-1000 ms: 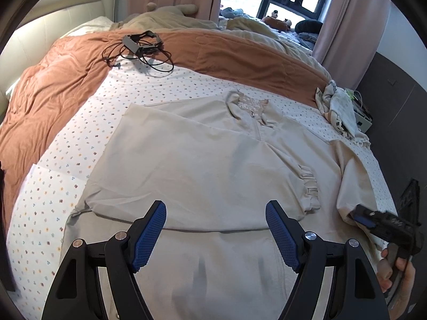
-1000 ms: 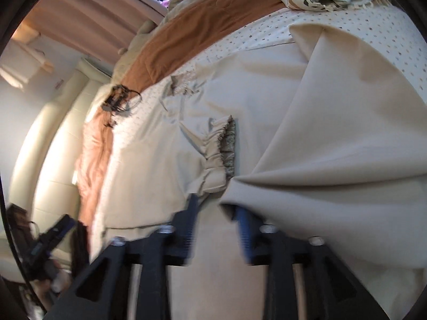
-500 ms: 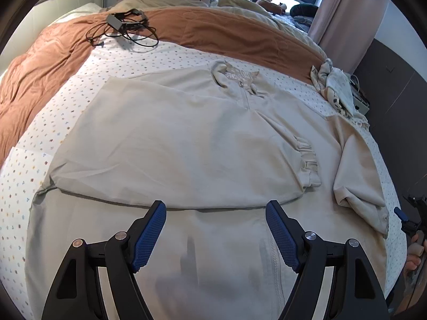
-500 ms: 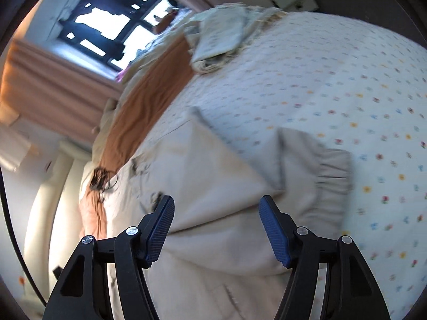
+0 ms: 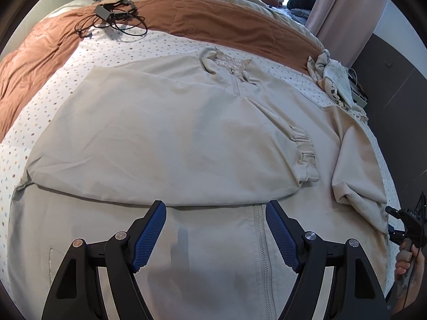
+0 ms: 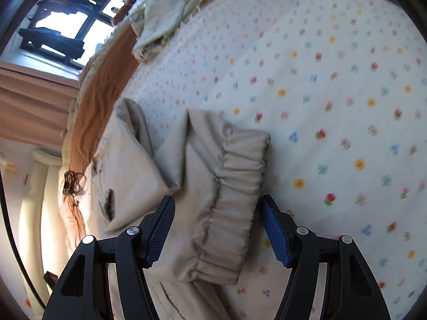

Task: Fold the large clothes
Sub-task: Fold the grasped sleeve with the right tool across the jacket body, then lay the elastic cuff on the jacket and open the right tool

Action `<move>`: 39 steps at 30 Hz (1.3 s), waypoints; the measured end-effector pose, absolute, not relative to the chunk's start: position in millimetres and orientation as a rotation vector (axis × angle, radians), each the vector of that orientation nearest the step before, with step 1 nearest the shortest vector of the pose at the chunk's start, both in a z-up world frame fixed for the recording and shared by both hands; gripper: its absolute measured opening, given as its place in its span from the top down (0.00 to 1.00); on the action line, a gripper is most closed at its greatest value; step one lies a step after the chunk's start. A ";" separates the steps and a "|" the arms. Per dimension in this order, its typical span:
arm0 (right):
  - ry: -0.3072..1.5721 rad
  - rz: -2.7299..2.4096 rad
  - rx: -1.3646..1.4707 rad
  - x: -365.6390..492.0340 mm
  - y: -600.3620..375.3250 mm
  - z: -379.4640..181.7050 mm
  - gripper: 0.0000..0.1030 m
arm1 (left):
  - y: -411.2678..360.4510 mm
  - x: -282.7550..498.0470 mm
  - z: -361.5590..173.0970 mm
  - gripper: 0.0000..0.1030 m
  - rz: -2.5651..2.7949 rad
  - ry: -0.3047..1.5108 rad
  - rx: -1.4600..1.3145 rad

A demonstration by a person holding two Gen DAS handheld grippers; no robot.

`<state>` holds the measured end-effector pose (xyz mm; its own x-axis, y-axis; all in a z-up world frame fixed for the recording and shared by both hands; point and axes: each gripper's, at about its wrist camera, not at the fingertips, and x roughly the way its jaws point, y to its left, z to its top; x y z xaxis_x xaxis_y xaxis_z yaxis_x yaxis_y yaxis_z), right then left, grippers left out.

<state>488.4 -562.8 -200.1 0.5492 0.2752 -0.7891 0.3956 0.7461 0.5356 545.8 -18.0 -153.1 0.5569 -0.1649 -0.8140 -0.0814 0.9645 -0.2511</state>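
Beige jacket [image 5: 165, 138] lay flat on bed [image 6: 333, 80]. Right gripper [image 6: 217, 229], jaws apart, straddled sleeve cuff [image 6: 234, 205], cuff running toward 12 o'clock. Left gripper [image 5: 216, 236] gaped, empty, farther off.

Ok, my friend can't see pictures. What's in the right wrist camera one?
An open hand-held gripper hangs over the gathered cuff of a beige jacket sleeve, its blue pads either side and not pinching. The sleeve lies on a white bedsheet dotted with little flowers.
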 end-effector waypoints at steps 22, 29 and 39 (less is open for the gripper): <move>0.621 0.332 0.581 503.2 -383.1 -57.9 0.80 | 94.6 496.1 -116.2 0.24 0.037 0.900 -0.376; 0.656 0.469 0.503 513.6 -311.9 -62.2 0.80 | 145.9 477.2 -105.4 0.24 0.102 0.876 -0.409; 0.849 0.599 0.327 528.3 -211.7 -103.5 0.46 | 152.6 471.9 -90.0 0.24 0.094 0.855 -0.388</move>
